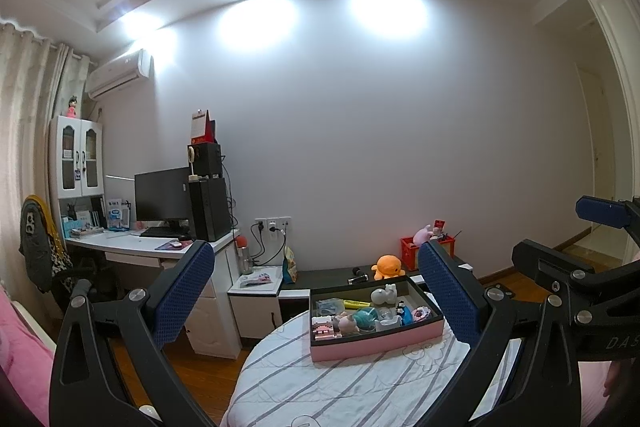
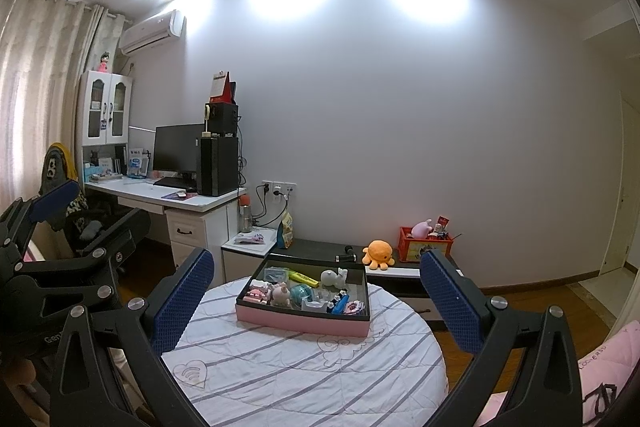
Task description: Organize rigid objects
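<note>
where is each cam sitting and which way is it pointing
Left wrist: rides the left tool, open, facing the pink tray on the round striped table; the right tool shows at its right edge.
Right wrist: rides the right tool, open, facing the same tray from slightly further right; the left tool shows at its left edge.
Shared: tray, table, orange plush, desk, back wall.

Quilted striped cloth table cover [image 2: 304, 367], matt pink box [image 2: 304, 323], glossy wooden floor [image 1: 192, 379]
</note>
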`<state>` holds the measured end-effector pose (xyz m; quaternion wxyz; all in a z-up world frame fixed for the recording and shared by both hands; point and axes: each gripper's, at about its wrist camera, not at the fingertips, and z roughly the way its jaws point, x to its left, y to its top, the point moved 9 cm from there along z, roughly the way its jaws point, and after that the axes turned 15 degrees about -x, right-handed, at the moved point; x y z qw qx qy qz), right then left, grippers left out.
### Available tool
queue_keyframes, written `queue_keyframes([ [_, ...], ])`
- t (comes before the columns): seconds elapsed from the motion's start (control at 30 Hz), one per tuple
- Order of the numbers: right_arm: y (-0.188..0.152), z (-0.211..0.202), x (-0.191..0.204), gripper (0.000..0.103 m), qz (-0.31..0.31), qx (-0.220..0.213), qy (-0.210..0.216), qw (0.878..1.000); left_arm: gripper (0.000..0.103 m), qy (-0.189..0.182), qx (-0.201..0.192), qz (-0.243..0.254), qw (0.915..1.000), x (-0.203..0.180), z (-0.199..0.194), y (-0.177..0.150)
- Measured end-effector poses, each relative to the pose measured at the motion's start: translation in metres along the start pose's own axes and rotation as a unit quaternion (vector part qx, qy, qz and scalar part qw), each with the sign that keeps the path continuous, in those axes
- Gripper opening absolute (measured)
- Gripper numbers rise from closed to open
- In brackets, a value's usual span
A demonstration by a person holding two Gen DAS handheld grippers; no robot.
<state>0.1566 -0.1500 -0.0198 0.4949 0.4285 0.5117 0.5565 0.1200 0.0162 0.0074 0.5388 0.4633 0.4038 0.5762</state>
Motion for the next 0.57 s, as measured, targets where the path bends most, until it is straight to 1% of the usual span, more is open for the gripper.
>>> queue_keyframes([
  [0.57, -0.0005, -0.0014, -0.0003, 0.103, -0.001, 0.002, -0.001, 1.0, 0.103, -0.001, 0.0, 0.001, 1.0, -0.0006, -0.0006, -0.0005],
])
